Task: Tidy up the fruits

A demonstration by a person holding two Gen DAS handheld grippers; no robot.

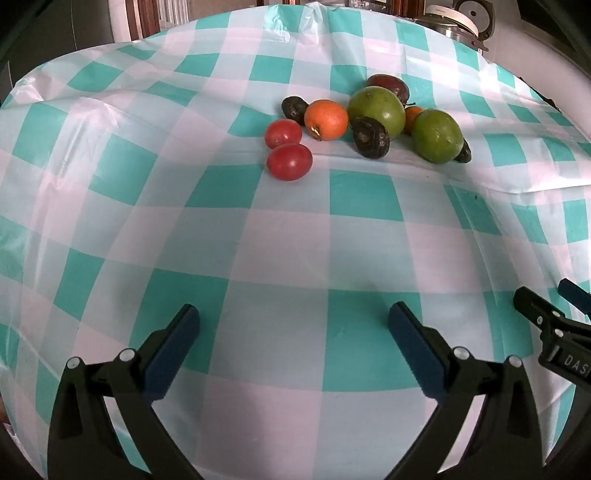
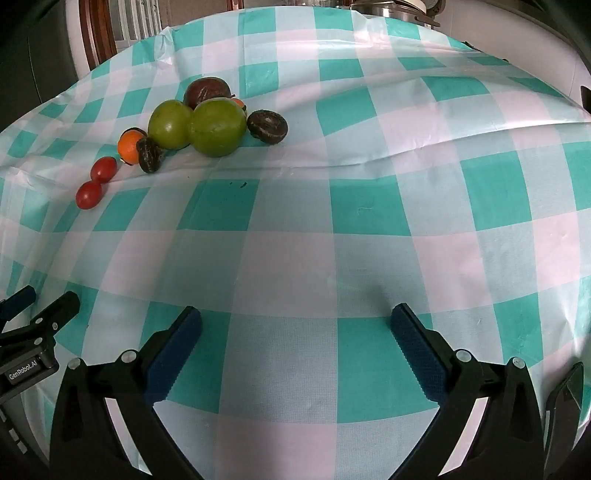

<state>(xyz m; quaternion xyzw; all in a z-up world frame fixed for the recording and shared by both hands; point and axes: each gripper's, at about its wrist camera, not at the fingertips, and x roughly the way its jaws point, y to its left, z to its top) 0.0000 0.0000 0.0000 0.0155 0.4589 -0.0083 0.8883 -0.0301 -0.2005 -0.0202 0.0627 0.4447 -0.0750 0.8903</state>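
Note:
A cluster of fruit lies on the teal-and-white checked tablecloth (image 1: 362, 192), far ahead of both grippers. It holds two red tomatoes (image 1: 283, 133) (image 1: 289, 161), an orange (image 1: 326, 119), two big green fruits (image 1: 376, 110) (image 1: 437, 135), a dark red fruit (image 1: 388, 85) and several dark wrinkled fruits (image 1: 371, 137). In the right wrist view the same tomatoes (image 2: 89, 195), orange (image 2: 129, 146) and green fruits (image 2: 217, 127) sit at the upper left. My left gripper (image 1: 293, 314) is open over bare cloth. My right gripper (image 2: 297, 314) is open too, with nothing between its pads. Each shows at the other view's edge.
A metal cooker (image 1: 458, 18) stands past the table's far right edge. Dark wooden furniture (image 2: 96, 33) rises behind the far left. A dark flat object (image 2: 565, 406) lies at the near right. A crease crosses the cloth just in front of the fruit.

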